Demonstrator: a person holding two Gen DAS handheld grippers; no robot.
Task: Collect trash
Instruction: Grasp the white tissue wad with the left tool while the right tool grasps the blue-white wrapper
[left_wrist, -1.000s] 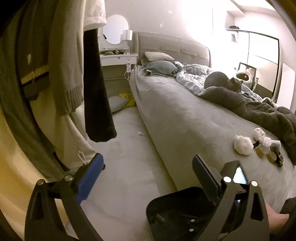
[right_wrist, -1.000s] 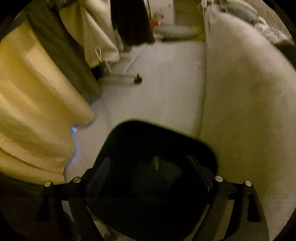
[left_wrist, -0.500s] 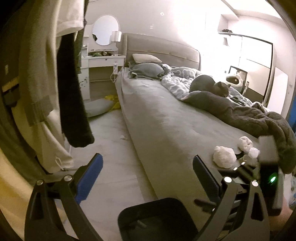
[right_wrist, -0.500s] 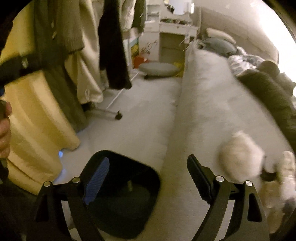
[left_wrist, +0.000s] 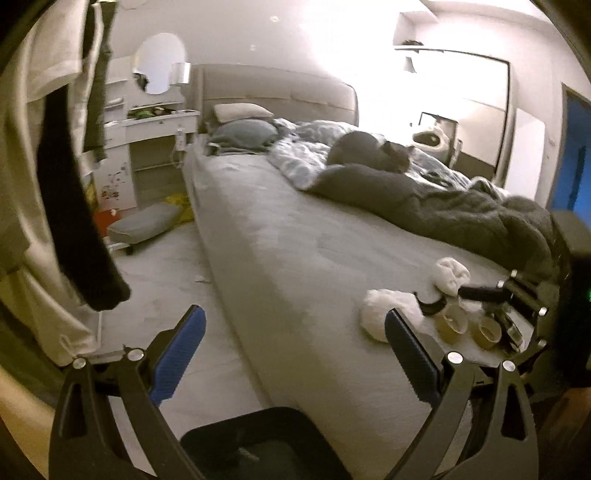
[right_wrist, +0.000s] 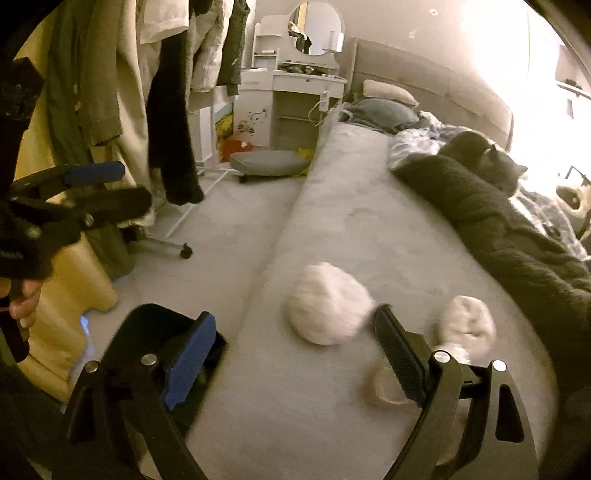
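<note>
Grey bed with two crumpled white tissue wads, cardboard tape rolls, dark blanket, grey cat.

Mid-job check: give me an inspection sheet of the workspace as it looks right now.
Surface: grey bed, near corner carries the trash.
Job's things: two white crumpled wads; tape rolls; black bin on the floor beside the bed.
Clutter: dark blanket; cat lying on the bed.
Grippers: left gripper open, empty; right gripper open, empty.
Cables: charger cord at the nightstand.
Surroundings: hanging clothes, floor cushion.
</note>
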